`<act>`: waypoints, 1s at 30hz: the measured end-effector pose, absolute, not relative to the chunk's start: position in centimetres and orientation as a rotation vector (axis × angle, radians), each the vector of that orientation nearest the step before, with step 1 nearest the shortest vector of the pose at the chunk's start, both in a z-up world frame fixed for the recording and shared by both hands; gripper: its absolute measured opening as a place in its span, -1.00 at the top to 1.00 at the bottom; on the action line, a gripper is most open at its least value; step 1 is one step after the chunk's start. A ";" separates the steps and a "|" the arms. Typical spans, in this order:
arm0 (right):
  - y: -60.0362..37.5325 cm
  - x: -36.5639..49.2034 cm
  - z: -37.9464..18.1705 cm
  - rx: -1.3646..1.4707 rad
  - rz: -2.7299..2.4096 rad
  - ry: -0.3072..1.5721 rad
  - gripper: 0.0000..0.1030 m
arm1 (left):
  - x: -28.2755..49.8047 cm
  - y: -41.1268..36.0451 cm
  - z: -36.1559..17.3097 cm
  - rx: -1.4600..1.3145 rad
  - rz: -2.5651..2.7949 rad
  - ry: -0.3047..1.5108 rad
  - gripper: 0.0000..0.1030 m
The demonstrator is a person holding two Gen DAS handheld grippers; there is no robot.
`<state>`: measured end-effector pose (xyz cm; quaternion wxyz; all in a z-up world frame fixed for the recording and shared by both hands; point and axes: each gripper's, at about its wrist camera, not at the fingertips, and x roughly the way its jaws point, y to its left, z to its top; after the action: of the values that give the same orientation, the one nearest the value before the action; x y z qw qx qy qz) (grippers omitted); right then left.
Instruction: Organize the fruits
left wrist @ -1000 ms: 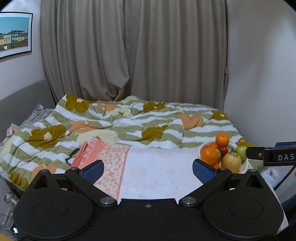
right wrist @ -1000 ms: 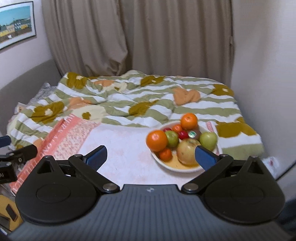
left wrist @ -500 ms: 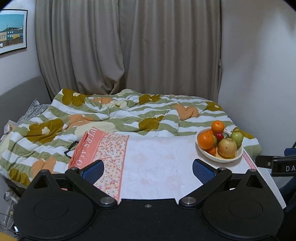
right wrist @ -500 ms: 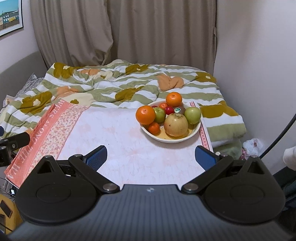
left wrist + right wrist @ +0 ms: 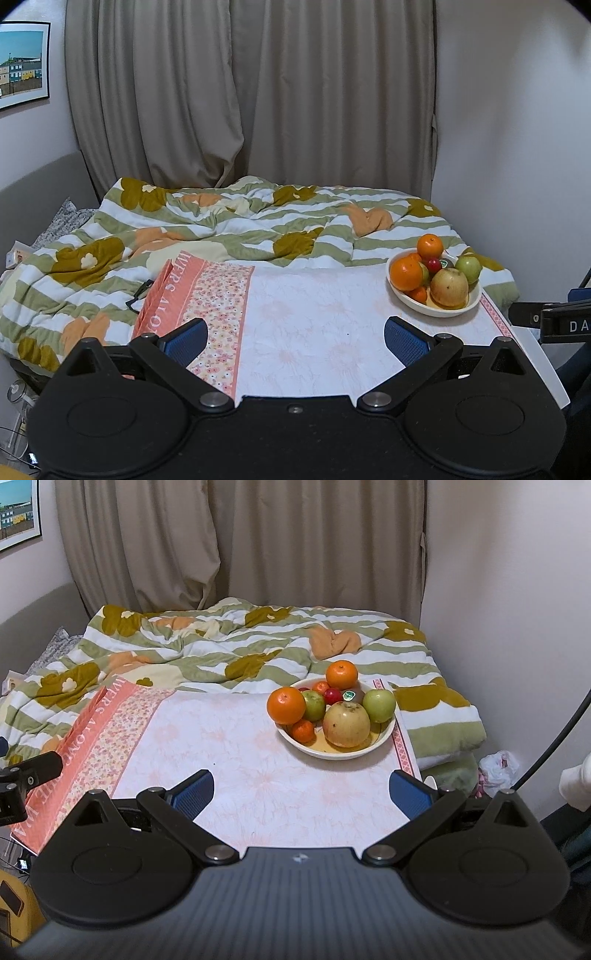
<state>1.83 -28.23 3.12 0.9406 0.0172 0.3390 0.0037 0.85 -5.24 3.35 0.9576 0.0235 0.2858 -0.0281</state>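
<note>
A cream bowl [image 5: 384,738] [image 5: 474,301] piled with fruit sits at the far right of a small table covered by a pale floral cloth [image 5: 236,760] [image 5: 314,325]. In it are a big orange [image 5: 286,705], a second orange [image 5: 341,674] on top, a large yellow-brown apple [image 5: 346,724], a green apple [image 5: 379,705], another green one [image 5: 314,705], a small mandarin [image 5: 303,730], a small red fruit [image 5: 332,695] and a stickered kiwi [image 5: 351,695]. My right gripper [image 5: 301,794] stands open near the table's front edge, short of the bowl. My left gripper [image 5: 295,338] is open over the table's left half, holding nothing.
A green-striped flowered duvet [image 5: 221,229] covers the bed behind the table. An orange-bordered cloth edge [image 5: 177,291] hangs at the table's left. Curtains [image 5: 258,92] and a white wall [image 5: 517,609] close the back and right. A plastic bag [image 5: 496,768] lies on the floor at right.
Both grippers have pulled back and risen, so the table and bowl show more fully and farther off. The bowl and fruit have not moved. Both grippers stay open.
</note>
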 end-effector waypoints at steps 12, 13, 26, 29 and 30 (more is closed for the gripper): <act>-28.4 1.8 3.1 0.040 0.005 0.690 -1.00 | 0.7 -5.4 3.3 0.049 -0.052 0.572 -1.00; -28.4 1.8 3.1 0.041 0.005 0.692 -1.00 | 0.7 -5.4 3.3 0.049 -0.052 0.572 -1.00; -28.5 1.8 3.0 0.041 0.006 0.692 -1.00 | 0.8 -5.3 3.4 0.045 -0.046 0.572 -1.00; -28.5 1.8 3.0 0.042 0.006 0.693 -1.00 | 0.8 -5.3 3.4 0.044 -0.046 0.571 -1.00; -28.5 1.8 3.0 0.042 0.007 0.693 -1.00 | 0.8 -5.3 3.4 0.044 -0.047 0.572 -1.00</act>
<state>1.83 -28.47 3.03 0.9403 0.0204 0.3398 0.0033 0.82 -5.26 3.41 0.9588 0.0217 0.2822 -0.0232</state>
